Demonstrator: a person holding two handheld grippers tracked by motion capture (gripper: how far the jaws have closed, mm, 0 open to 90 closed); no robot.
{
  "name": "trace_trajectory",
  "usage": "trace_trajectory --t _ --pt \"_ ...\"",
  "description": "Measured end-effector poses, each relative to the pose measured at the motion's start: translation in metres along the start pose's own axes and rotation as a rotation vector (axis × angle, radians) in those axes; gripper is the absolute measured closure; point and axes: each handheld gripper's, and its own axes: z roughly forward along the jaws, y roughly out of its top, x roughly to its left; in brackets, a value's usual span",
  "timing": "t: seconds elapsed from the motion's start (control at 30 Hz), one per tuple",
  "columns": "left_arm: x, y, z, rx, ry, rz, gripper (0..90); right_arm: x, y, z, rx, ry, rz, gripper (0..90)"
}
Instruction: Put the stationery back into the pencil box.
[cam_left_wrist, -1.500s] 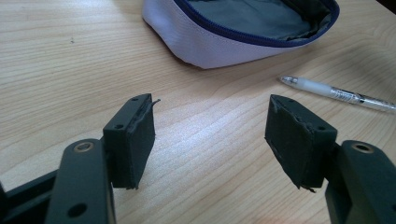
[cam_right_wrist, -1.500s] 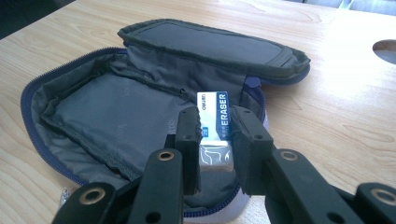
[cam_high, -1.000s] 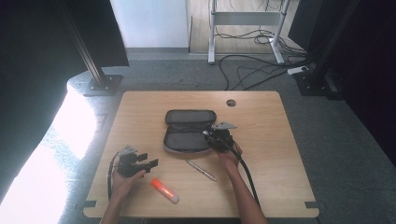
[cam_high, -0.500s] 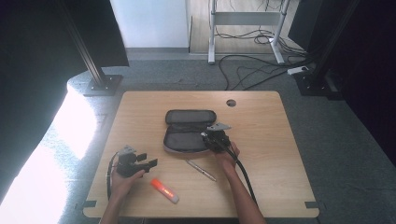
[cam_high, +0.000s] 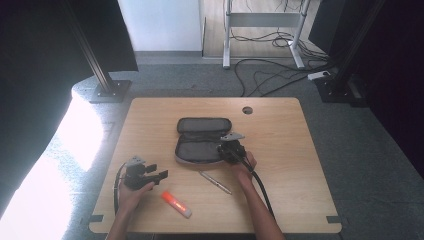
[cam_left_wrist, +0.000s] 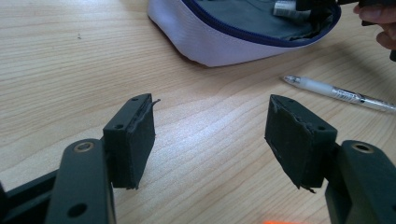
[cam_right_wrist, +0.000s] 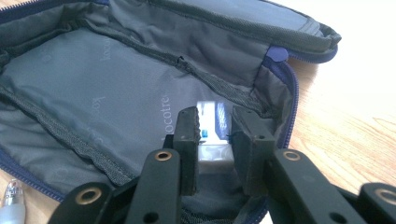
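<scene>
While your right gripper (cam_right_wrist: 215, 140) pinches the small white rectangular eraser (cam_right_wrist: 214, 140) by its flat sides inside the open grey fabric pencil case (cam_right_wrist: 116, 93), keep the squeeze gentle: it seems light and slightly soft. Your left gripper (cam_left_wrist: 210, 135) is wide apart, holding nothing.

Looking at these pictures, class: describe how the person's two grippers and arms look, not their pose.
Both the left gripper and right gripper are black, with flat rectangular pads on bolted, brass-ringed jaw arms. In the high view each carries a grey three-cornered plate and trails a black cable. The forearms are bare; no sleeves show.
</scene>
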Motion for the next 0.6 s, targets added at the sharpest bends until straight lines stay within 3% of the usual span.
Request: trace_trajectory --t 0.27,0.6 --pt "0.000 0.000 -0.002 -0.004 -0.001 0.000 33.6 0.001 0.001 -0.005 -0.015 0.003 -0.002 60.1" --pt "0.001 0.000 -0.002 -0.006 0.004 -0.001 33.6 -0.001 -0.003 -0.025 -0.067 0.051 0.014 55.5"
